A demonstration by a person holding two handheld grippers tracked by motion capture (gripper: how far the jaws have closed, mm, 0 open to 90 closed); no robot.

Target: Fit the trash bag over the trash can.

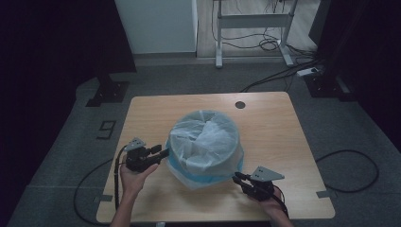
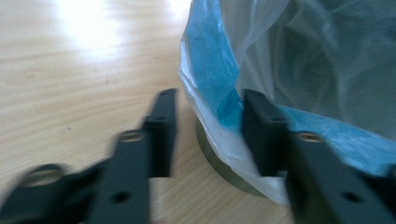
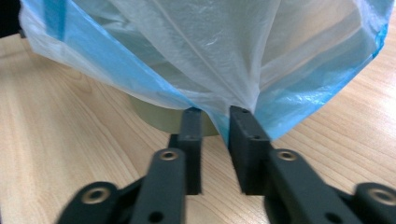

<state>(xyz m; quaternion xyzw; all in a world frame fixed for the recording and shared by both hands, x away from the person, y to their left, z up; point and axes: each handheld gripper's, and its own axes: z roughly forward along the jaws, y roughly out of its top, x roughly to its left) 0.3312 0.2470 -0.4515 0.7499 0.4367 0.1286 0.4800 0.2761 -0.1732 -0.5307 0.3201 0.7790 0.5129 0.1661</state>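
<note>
Touching both grippers' jaws, seemingly: bag

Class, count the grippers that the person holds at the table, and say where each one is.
2. The left gripper is at the left side of the bag over the bin, jaws open. The right gripper is at the bag's lower right edge, a fold between its jaws.

**A dim lab or recording room**

A small wooden table stands on grey carpet. Black curtains hang at both sides, cables trail across the floor, and a metal desk frame stands behind.
</note>
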